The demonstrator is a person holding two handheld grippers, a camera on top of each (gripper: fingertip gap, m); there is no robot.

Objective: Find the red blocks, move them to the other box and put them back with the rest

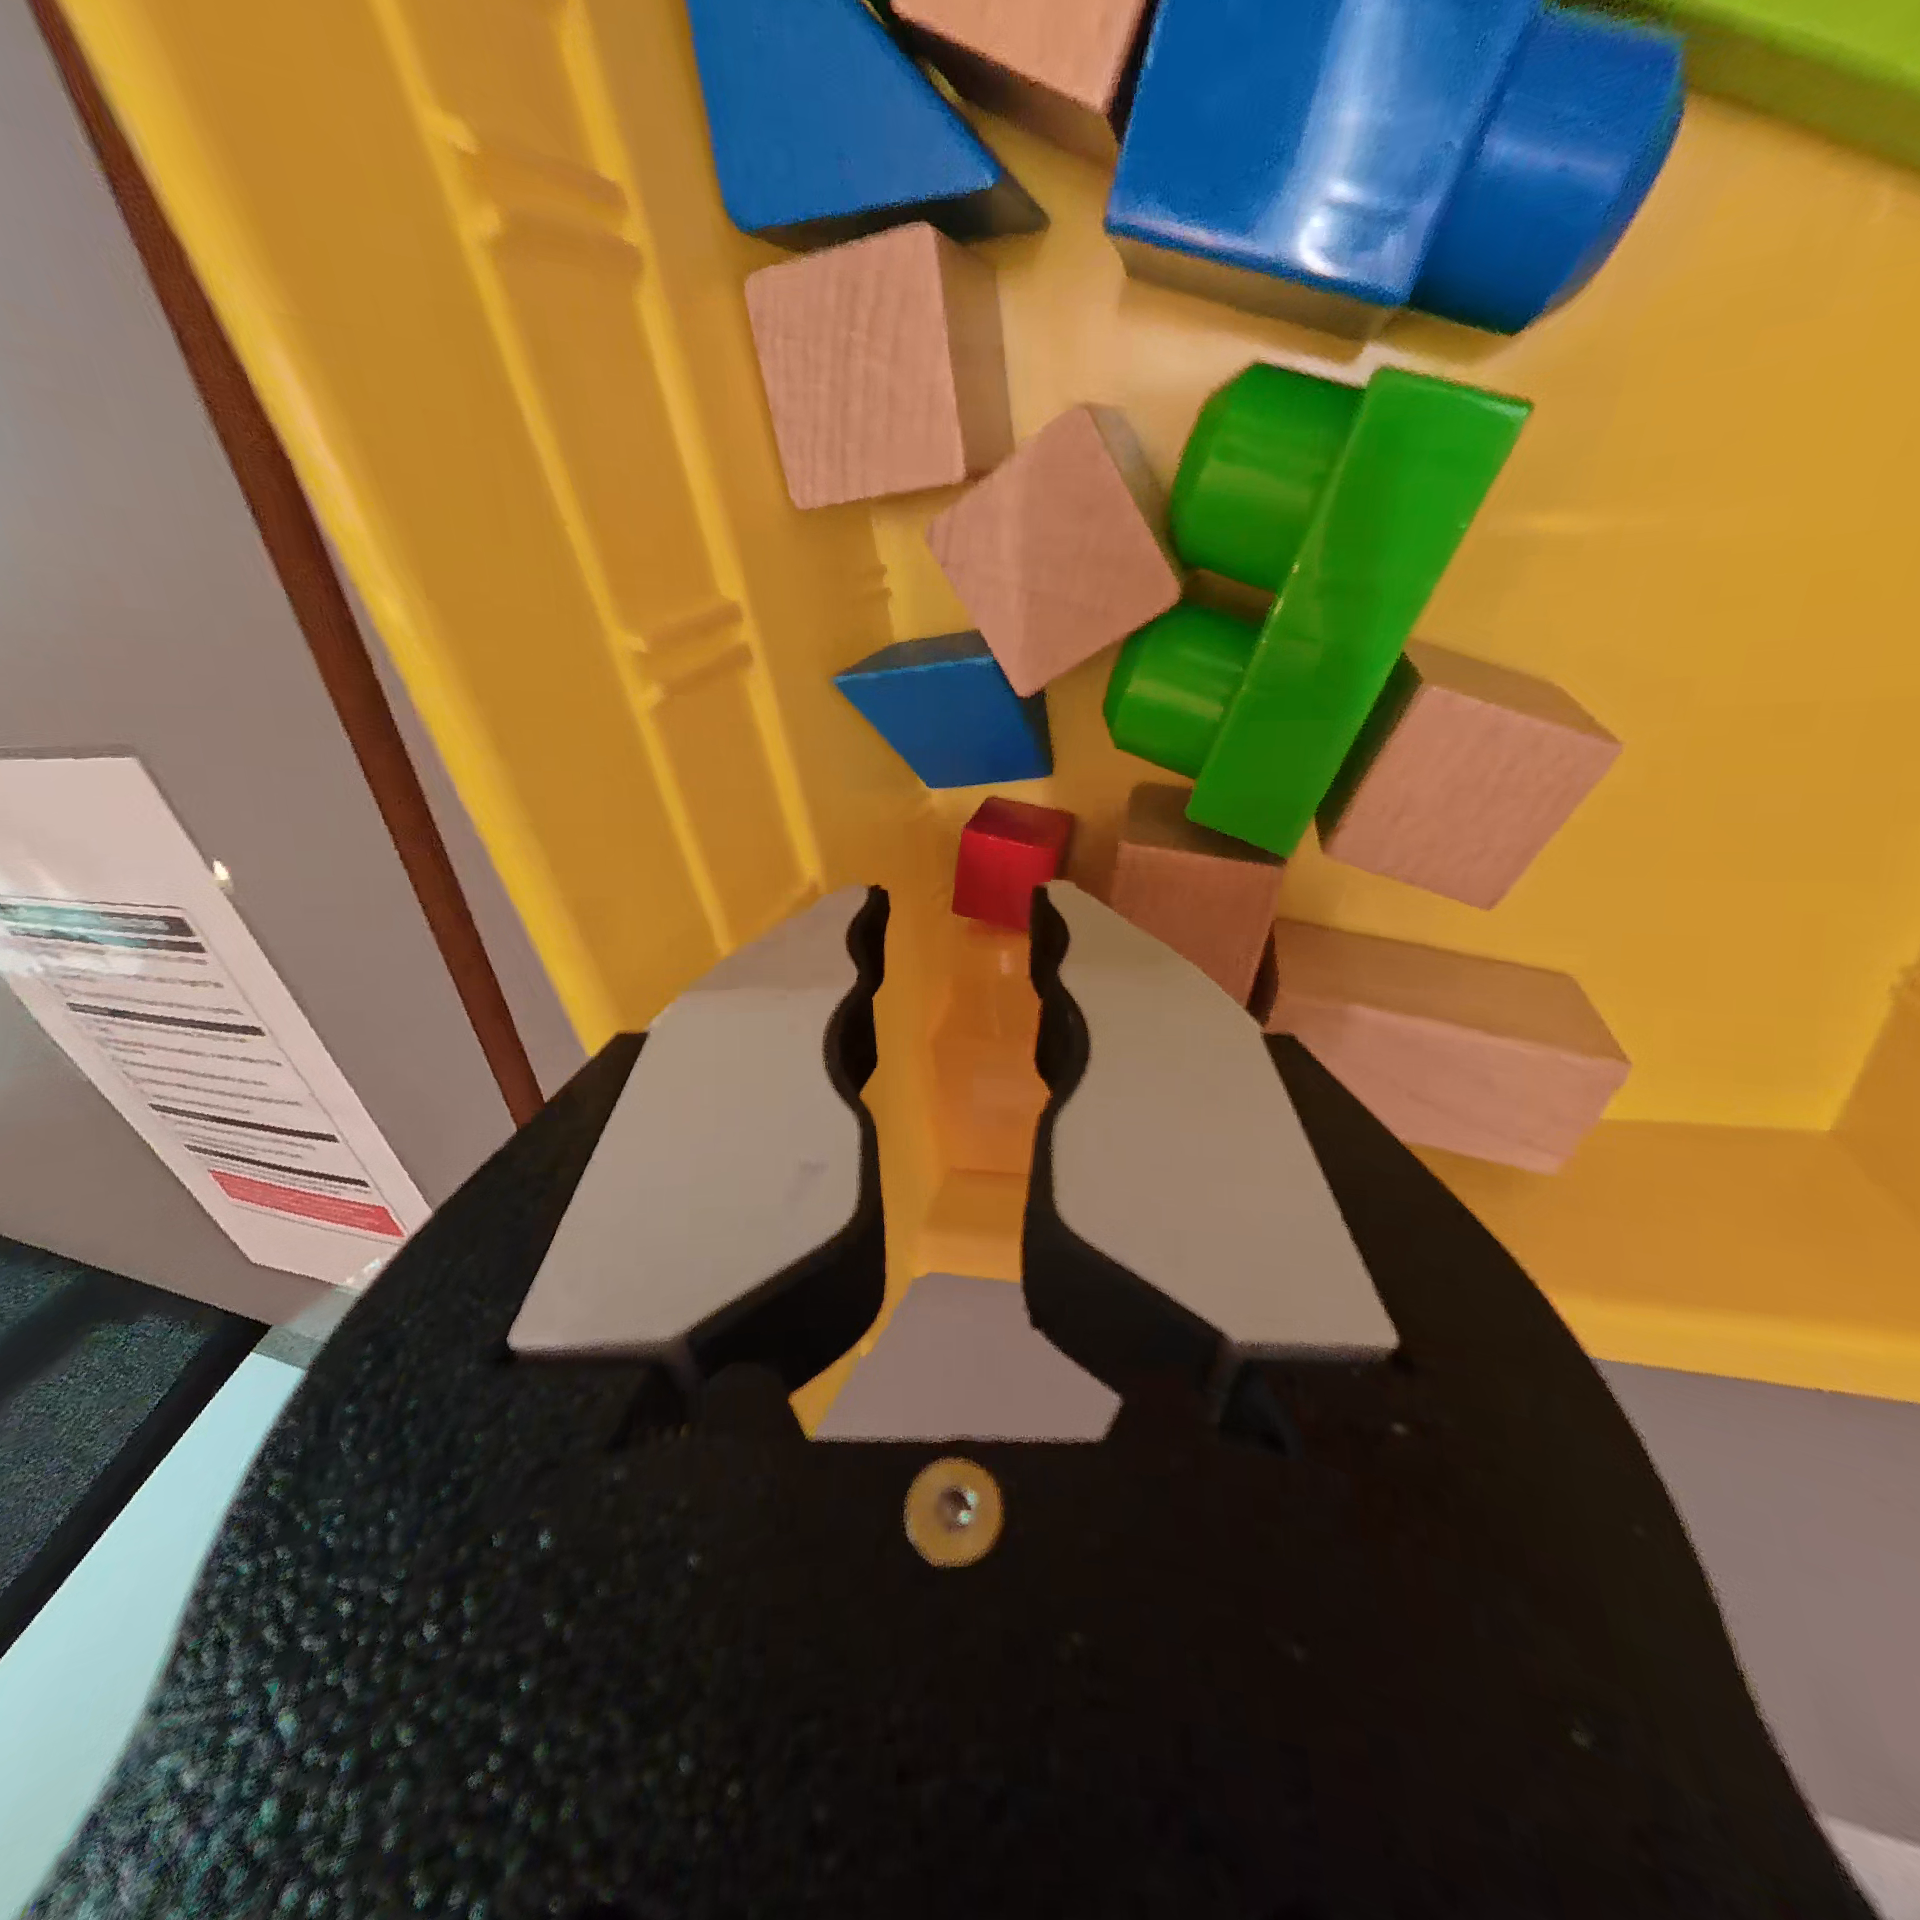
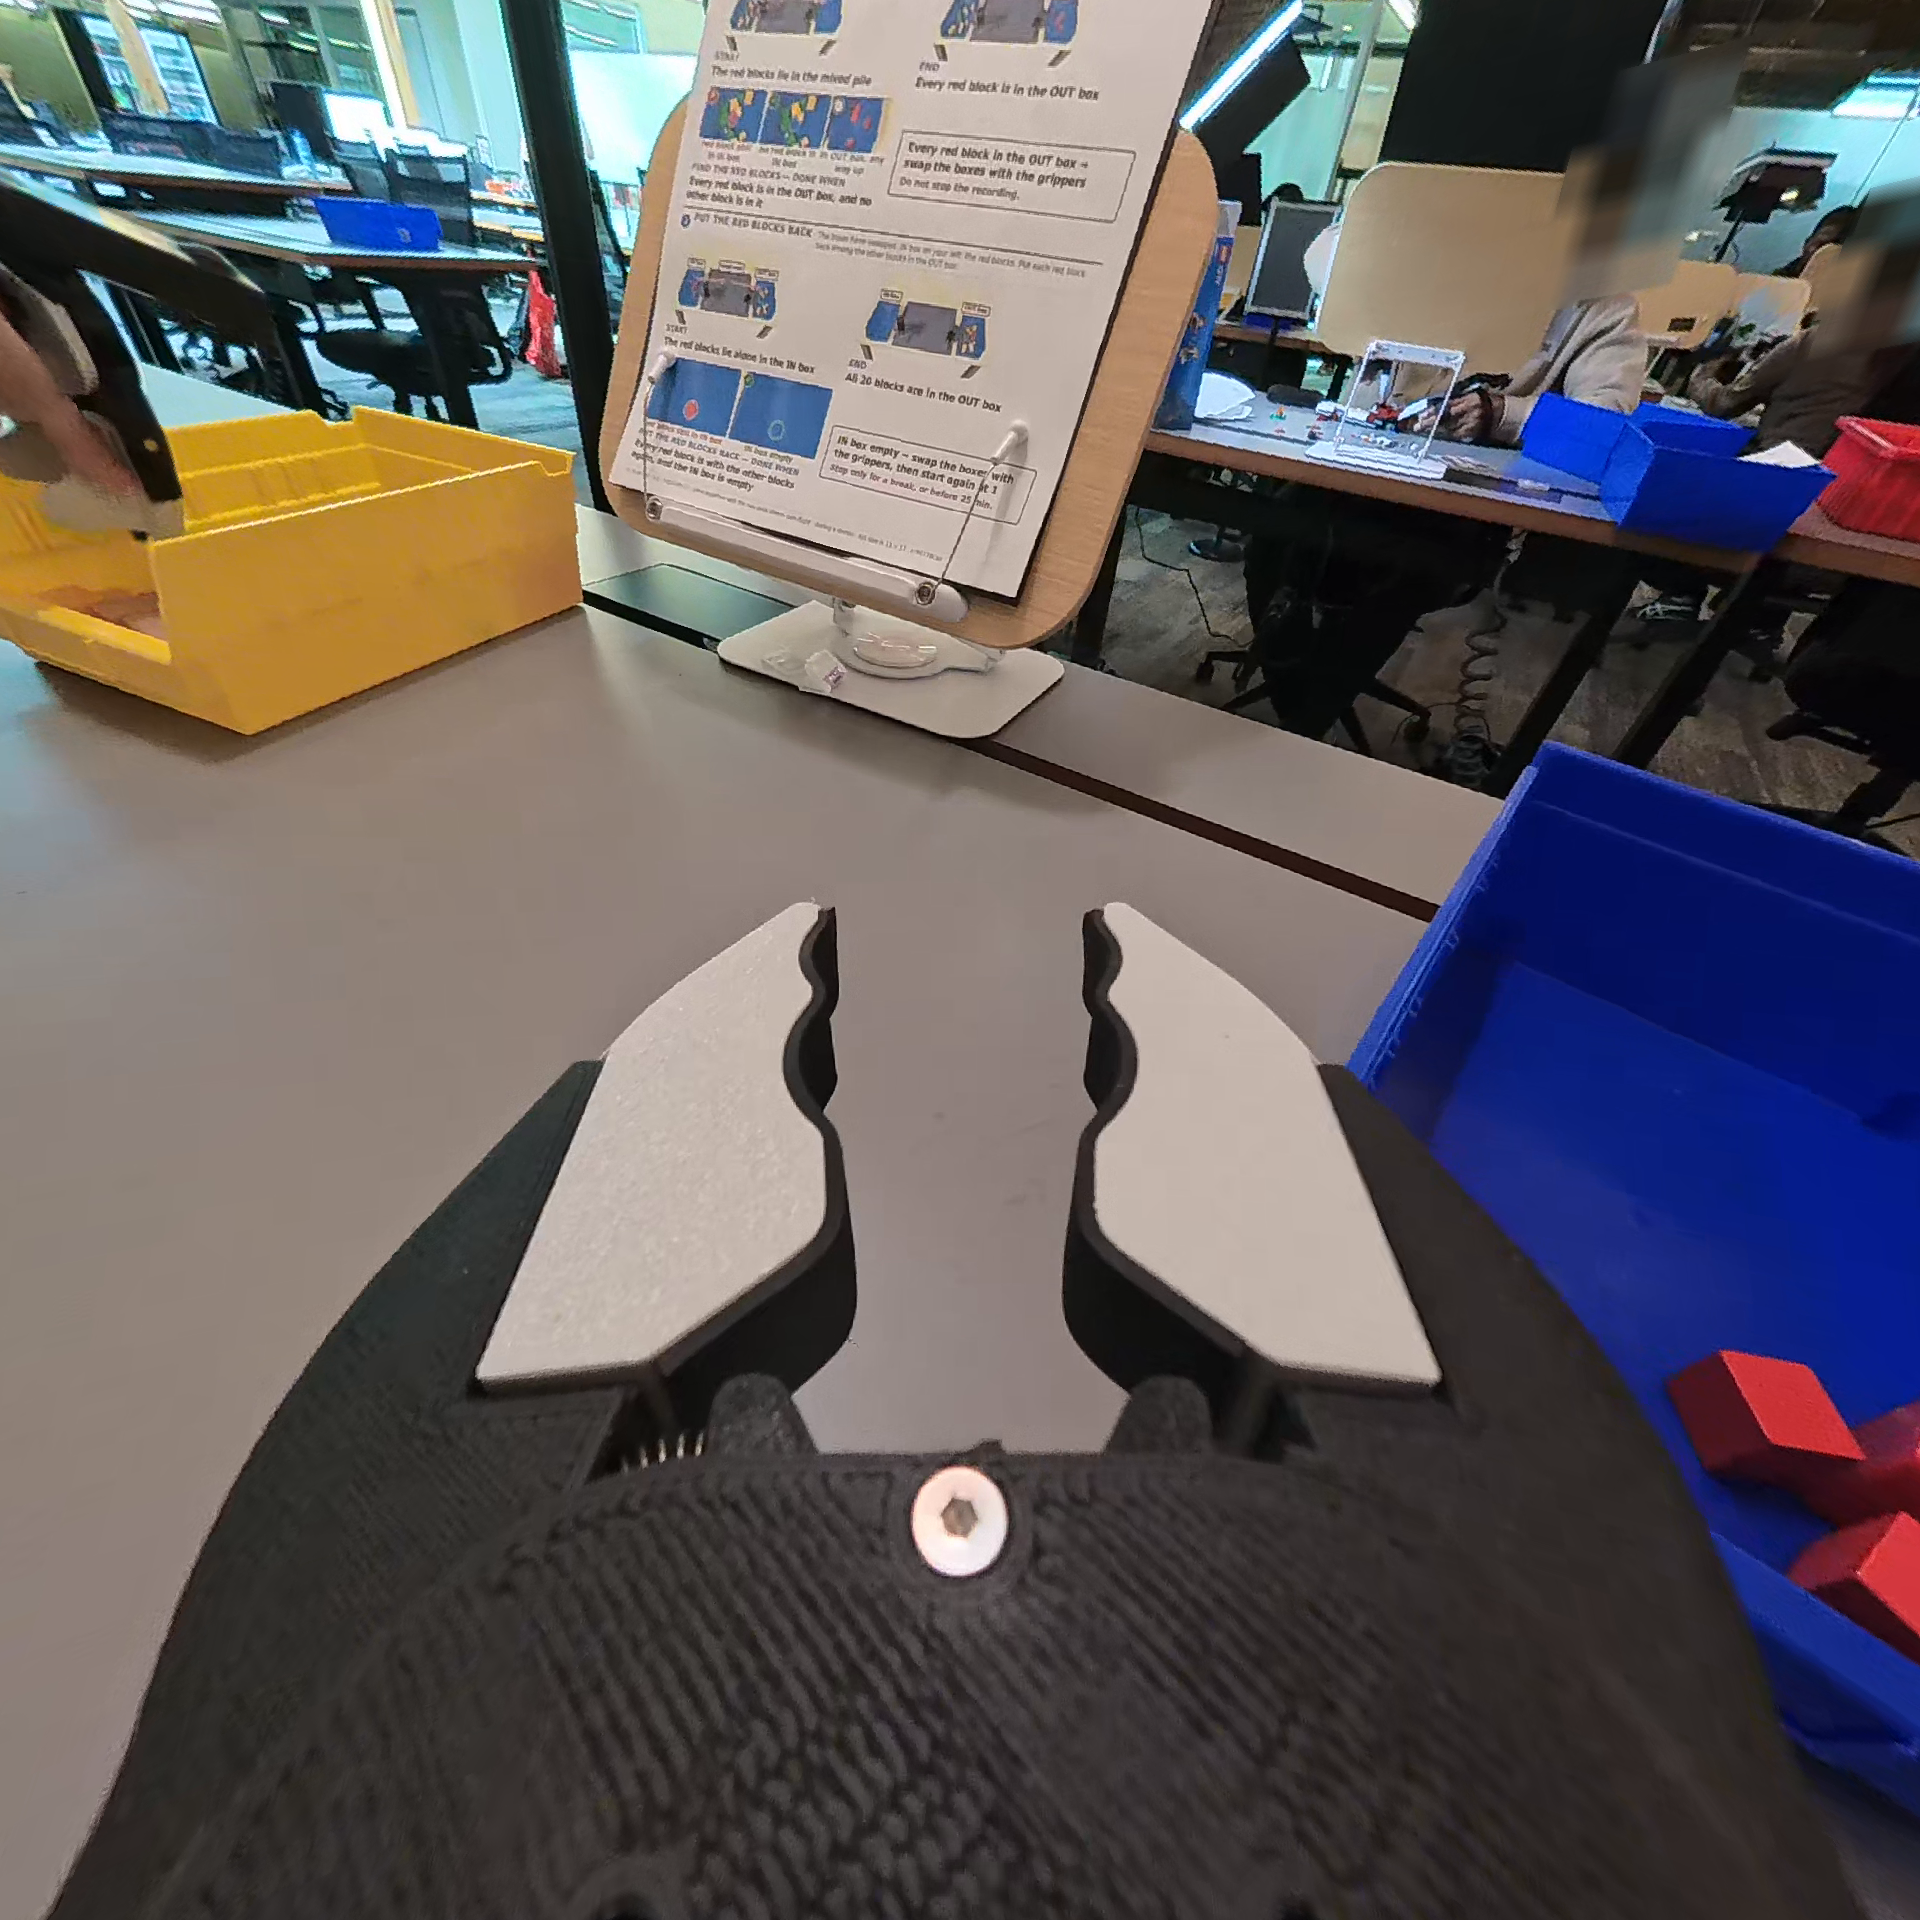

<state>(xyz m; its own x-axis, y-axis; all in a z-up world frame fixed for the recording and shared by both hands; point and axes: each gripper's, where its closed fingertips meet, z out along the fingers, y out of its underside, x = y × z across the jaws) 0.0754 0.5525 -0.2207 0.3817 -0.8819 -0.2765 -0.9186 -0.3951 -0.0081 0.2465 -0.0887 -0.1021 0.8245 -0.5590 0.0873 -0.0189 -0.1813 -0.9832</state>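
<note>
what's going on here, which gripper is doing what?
The left gripper is down in the yellow box, fingers open around a gap, reaching for a small red cube that sits just beyond the fingertips among blue, green and plain wooden blocks; it is not gripped yet. The right gripper hovers open over the grey table, holding nothing, beside the blue box, which has red blocks in it.

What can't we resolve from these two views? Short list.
- Left gripper vs red cube: left wrist view is motion-blurred; contact unclear, no grip visible.
- Yellow box contents: its wall hides them in the right wrist view.
- Red blocks in blue box: count cut off by frame edge.
- Green block: cropped at top corner.
</note>
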